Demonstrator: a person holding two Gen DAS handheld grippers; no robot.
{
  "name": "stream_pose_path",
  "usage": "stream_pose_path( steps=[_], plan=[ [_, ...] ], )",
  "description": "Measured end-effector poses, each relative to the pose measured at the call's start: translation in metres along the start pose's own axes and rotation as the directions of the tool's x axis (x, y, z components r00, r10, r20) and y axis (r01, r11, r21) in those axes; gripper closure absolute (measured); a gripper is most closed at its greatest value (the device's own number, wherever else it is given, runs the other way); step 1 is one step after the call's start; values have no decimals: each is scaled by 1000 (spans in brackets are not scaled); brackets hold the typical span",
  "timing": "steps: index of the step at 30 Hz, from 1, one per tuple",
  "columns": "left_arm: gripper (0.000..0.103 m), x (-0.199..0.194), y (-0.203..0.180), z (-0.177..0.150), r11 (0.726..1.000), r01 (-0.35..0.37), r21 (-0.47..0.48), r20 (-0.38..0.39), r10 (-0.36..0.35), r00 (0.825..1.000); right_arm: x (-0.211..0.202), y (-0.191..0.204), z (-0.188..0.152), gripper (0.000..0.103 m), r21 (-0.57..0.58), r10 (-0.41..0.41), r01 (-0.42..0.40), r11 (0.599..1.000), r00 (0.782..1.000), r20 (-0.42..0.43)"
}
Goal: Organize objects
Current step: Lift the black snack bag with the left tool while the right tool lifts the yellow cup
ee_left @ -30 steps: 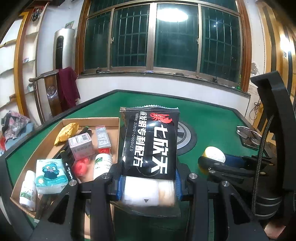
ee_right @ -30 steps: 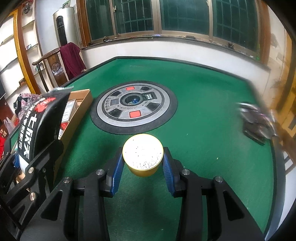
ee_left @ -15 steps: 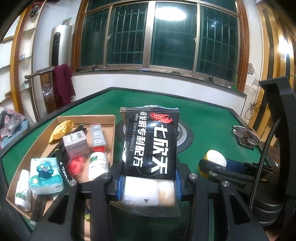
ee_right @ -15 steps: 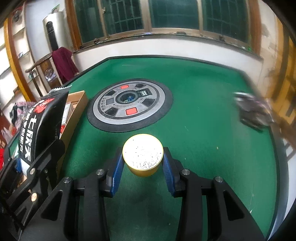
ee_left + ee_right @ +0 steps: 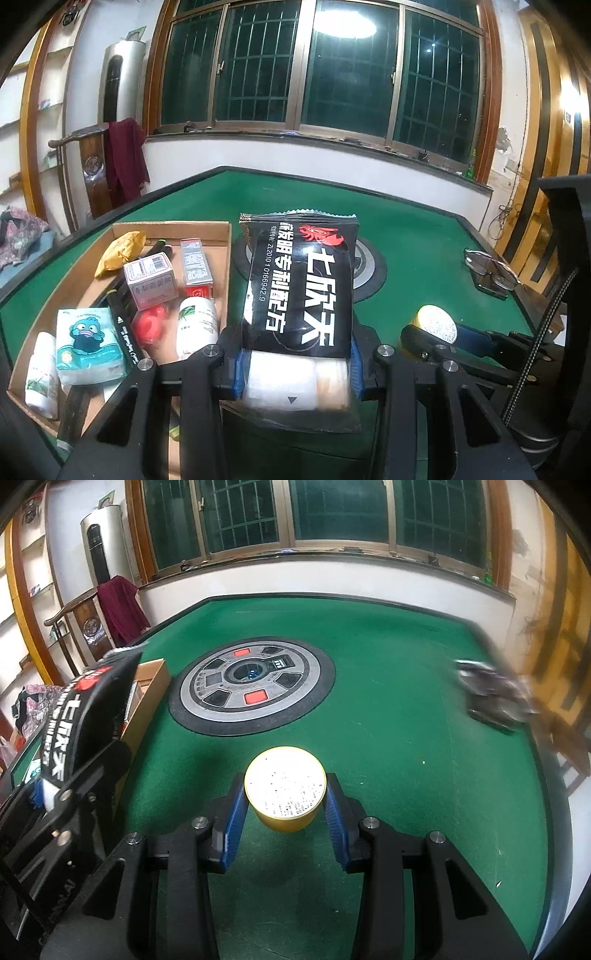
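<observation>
- The left gripper (image 5: 295,369) has its jaws clamped on the lower end of a black snack packet (image 5: 301,291), which stands upright between the blue pads (image 5: 238,373); a clear window at the packet's bottom shows pale contents.
- The packet is held above the green counter (image 5: 413,236), just right of an open cardboard box (image 5: 173,226) that sits on the counter's left side.
- Inside the box lie a yellow pouch (image 5: 120,251), a small pink-and-white carton (image 5: 149,282), a narrow red-and-grey box (image 5: 195,267), a white bottle (image 5: 195,326), a red round item (image 5: 149,325), a black marker (image 5: 123,325), a tissue pack with a blue cartoon face (image 5: 88,345) and another white bottle (image 5: 40,376) in the near-left corner.
- The right gripper (image 5: 285,806) has its jaws closed against the sides of a yellow round tin (image 5: 285,792) with a white speckled lid, held over the counter's near middle area.
- In the right wrist view the packet (image 5: 79,716) and the left gripper appear at the left edge, beside the box (image 5: 147,690).
- A round grey-and-black control panel (image 5: 253,686) with red buttons is set into the counter's centre, beyond the tin.
- A pair of glasses on a dark case (image 5: 491,273) rests near the counter's right edge; in the right wrist view it is blurred.
- A wooden chair with a dark red cloth (image 5: 120,609) draped over it stands behind the counter at the left.
</observation>
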State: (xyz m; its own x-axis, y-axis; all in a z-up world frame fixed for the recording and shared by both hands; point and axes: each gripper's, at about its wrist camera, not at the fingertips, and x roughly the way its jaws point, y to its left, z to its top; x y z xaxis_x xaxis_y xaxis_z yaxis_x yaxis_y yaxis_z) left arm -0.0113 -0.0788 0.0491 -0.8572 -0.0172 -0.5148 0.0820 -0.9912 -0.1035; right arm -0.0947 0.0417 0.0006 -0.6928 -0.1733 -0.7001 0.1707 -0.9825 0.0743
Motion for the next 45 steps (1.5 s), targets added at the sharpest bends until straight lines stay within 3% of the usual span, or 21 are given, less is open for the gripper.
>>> stream_pose_path(
  steps=[10, 19, 25, 35, 45],
  plan=[
    [66, -22, -9, -6, 997, -65, 30, 83, 63, 995, -7, -2, 1, 66, 13, 2, -2, 1000, 1000, 19],
    [66, -30, 16, 2, 999, -20, -37, 92, 23, 996, -12, 6, 3, 66, -2, -11, 11, 1000, 999, 46],
    [66, -45, 47, 14, 996, -50, -69, 133, 58, 989, -17, 15, 6, 66, 5, -20, 19, 1000, 998, 61],
    [66, -49, 121, 17, 971, -136, -196, 126, 162, 979, -23, 82, 24, 65, -92, 69, -61, 994, 994, 82],
    [66, -31, 157, 3, 950, -182, -253, 69, 205, 976, -4, 144, 41, 65, -172, 165, -159, 972, 986, 21]
  ],
)
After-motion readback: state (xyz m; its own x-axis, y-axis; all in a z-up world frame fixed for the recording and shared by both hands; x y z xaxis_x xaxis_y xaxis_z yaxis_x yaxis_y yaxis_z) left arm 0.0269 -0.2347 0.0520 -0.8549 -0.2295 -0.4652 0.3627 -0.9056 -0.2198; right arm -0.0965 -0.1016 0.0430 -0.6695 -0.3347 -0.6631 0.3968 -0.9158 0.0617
